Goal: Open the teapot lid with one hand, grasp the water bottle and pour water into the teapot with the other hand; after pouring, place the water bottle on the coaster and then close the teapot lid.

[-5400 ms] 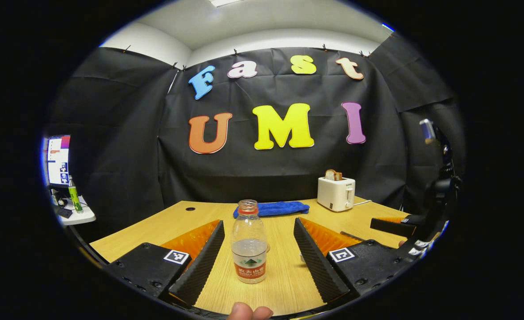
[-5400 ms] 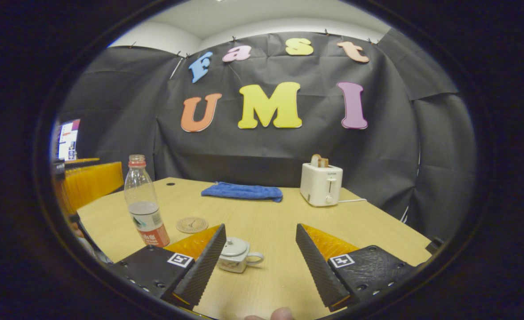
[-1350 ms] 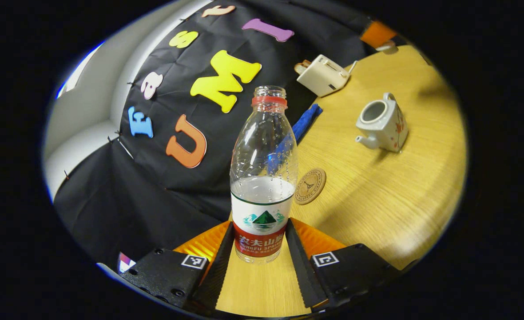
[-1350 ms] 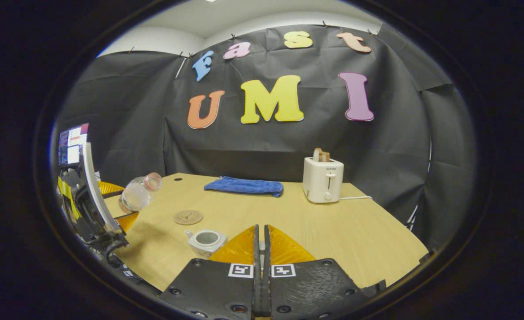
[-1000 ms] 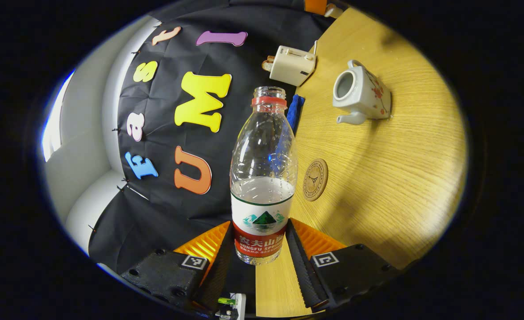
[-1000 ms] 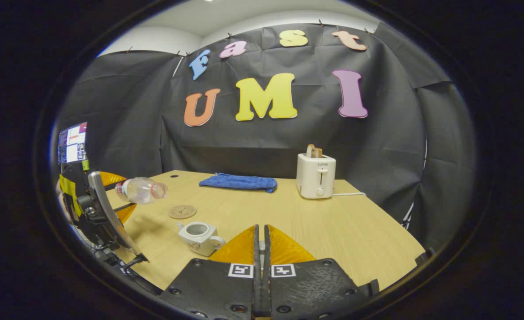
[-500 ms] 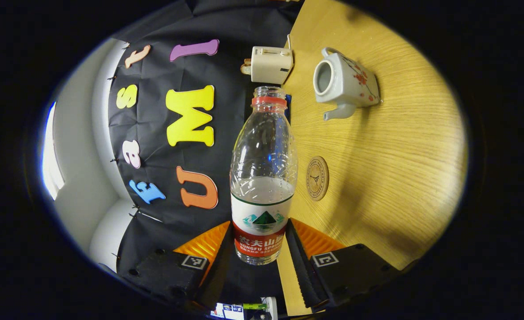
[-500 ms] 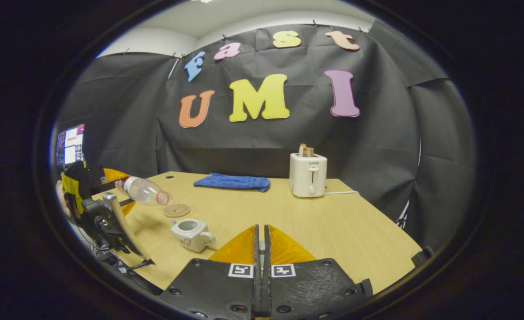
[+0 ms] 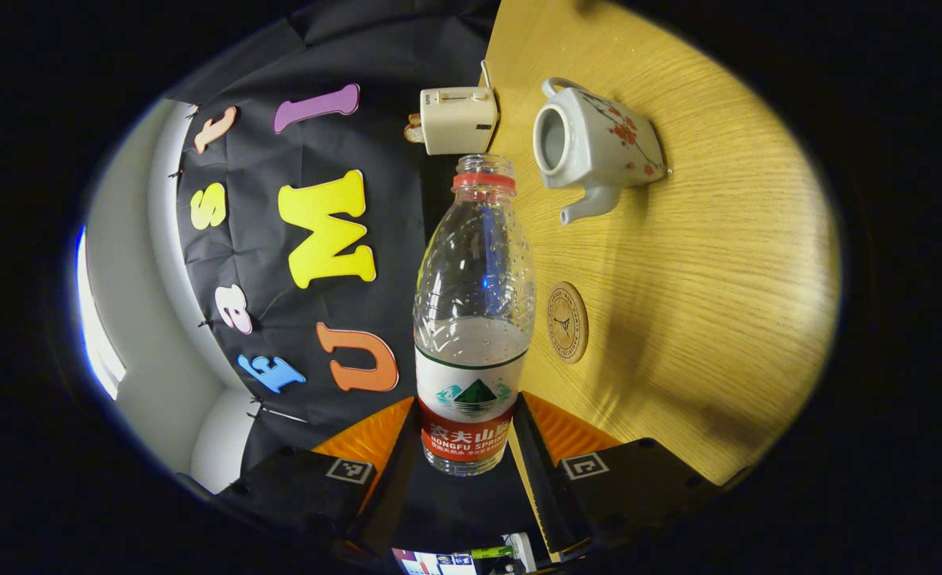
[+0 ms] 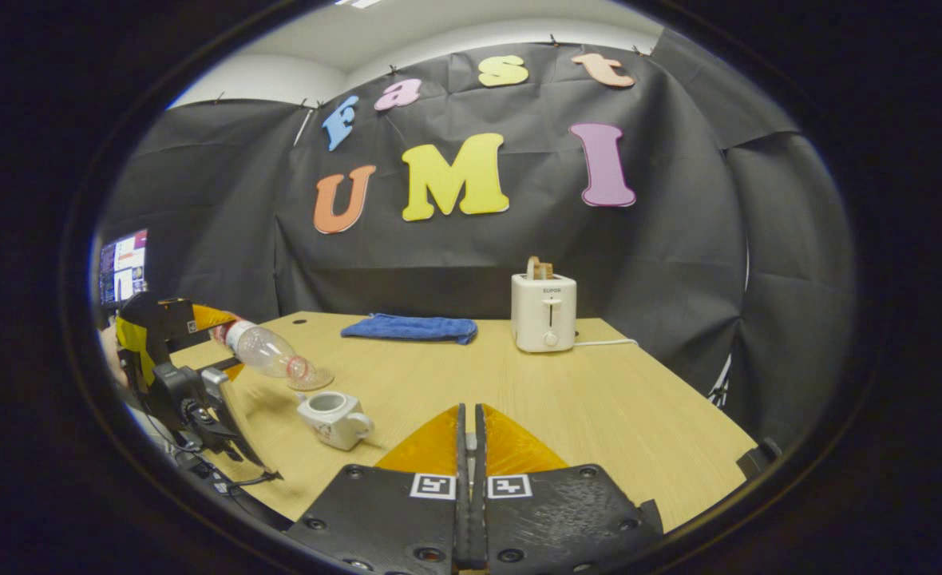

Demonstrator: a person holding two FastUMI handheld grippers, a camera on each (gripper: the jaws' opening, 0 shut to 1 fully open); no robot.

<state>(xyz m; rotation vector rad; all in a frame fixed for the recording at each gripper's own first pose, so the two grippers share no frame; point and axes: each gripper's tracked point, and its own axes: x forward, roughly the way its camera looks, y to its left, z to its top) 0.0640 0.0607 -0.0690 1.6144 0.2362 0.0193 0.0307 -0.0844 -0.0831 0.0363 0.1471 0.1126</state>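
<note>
My left gripper (image 9: 467,403) is shut on the lower, labelled part of a clear, uncapped water bottle (image 9: 475,303). The right gripper view shows that bottle (image 10: 267,350) tipped past level, its mouth pointing down towards the white flowered teapot (image 10: 331,417), a little above and left of it. The teapot (image 9: 591,148) stands on the table with its top open. A round cork coaster (image 9: 567,322) lies between bottle and teapot. My right gripper (image 10: 469,411) is shut, with a pale sliver of the teapot lid between its fingers; the rest of the lid is hidden.
At the back of the wooden table (image 10: 599,407) lie a blue cloth (image 10: 409,327) and a white toaster (image 10: 543,311) with toast in it. A monitor (image 10: 124,267) glows at the far left. The left hand-held rig (image 10: 191,391) stands at the table's left edge.
The left gripper has kept rolling the bottle over, from upright through level to mouth-down near the teapot. The right gripper stays shut and has drifted slightly.
</note>
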